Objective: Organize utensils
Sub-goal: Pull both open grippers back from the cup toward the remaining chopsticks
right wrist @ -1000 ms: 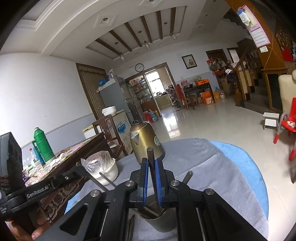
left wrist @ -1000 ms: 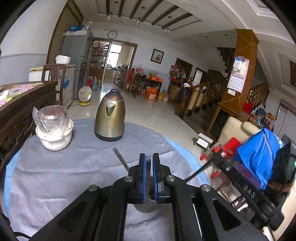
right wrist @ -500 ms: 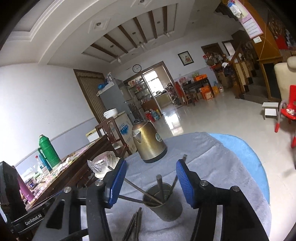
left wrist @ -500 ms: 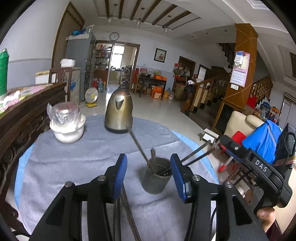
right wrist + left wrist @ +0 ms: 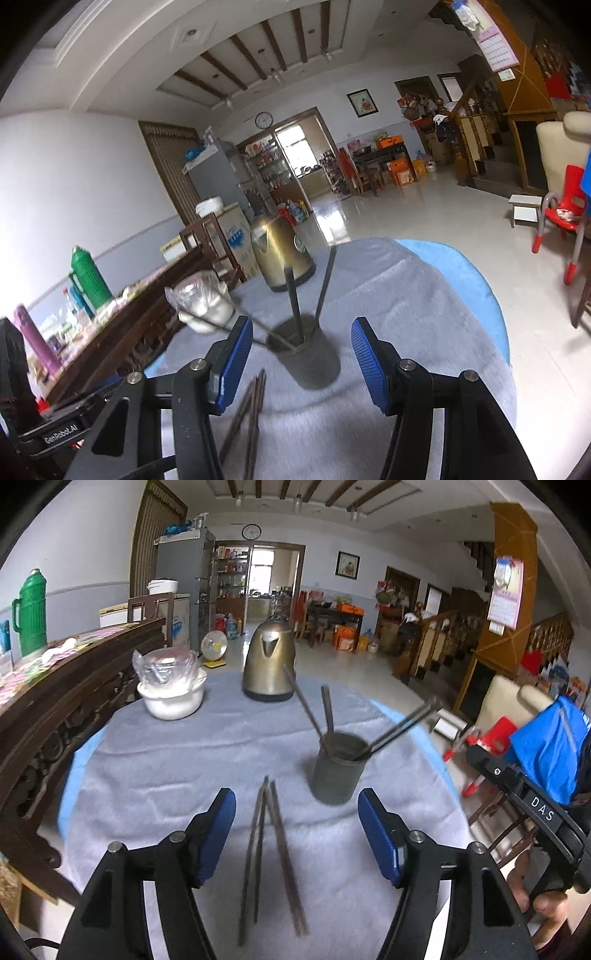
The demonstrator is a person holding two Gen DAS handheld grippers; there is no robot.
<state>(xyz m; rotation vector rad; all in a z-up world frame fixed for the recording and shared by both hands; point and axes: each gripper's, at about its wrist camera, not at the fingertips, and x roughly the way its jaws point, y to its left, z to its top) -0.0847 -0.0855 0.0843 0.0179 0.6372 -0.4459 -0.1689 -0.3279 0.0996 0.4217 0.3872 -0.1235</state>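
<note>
A dark metal cup stands on the grey-clothed round table and holds several chopsticks that lean outward. More loose chopsticks lie flat on the cloth in front of the cup. My left gripper hovers over the loose chopsticks, its jaws opening, with nothing pressed between its blue pads. My right gripper is open just short of the cup, and its pads do not touch it. The right gripper's body and a hand show at the right edge of the left wrist view.
A brass kettle stands at the table's far side. To its left sits a white bowl with a plastic-wrapped jar. A carved wooden sideboard borders the table on the left, with a green thermos. Red chairs stand on the floor at the right.
Both grippers went from shut to open and drew back from the cup. The chopsticks they held now stand in the cup. The loose chopsticks on the cloth have come into view.
</note>
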